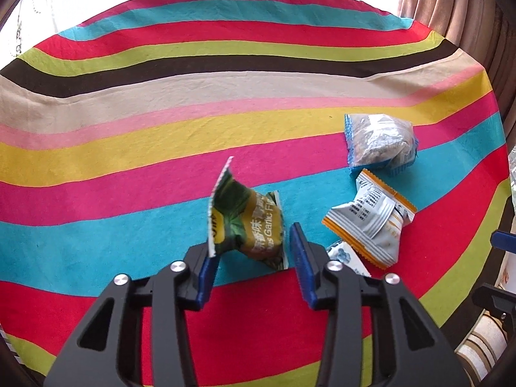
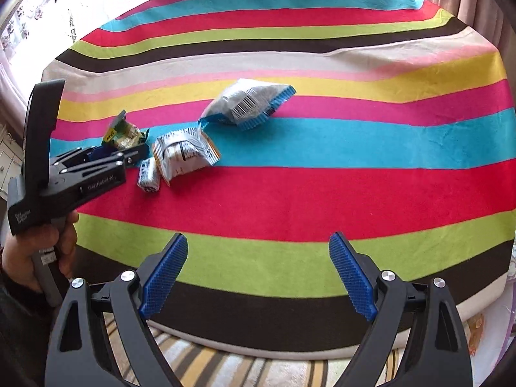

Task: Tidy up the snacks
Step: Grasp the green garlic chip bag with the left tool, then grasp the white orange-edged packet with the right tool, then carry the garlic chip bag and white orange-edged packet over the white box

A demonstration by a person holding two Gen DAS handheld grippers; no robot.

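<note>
Straddling the green snack packet (image 1: 248,225), left gripper (image 1: 254,251) jaws perhaps touching.

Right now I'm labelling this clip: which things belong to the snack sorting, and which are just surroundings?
Job:
- green garlic-flavour snack packet, between the left gripper pads
- blue-edged clear snack bag
- orange-edged grey packet
- small white-and-blue packet

Surroundings:
- striped cloth
- beige curtain

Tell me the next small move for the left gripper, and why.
Probably finish closing the left gripper on the green snack packet. The packet already stands between its blue pads, tipped up off the striped cloth, but a gap shows beside the right-hand pad, so the hold does not look firm enough to lift.
</note>
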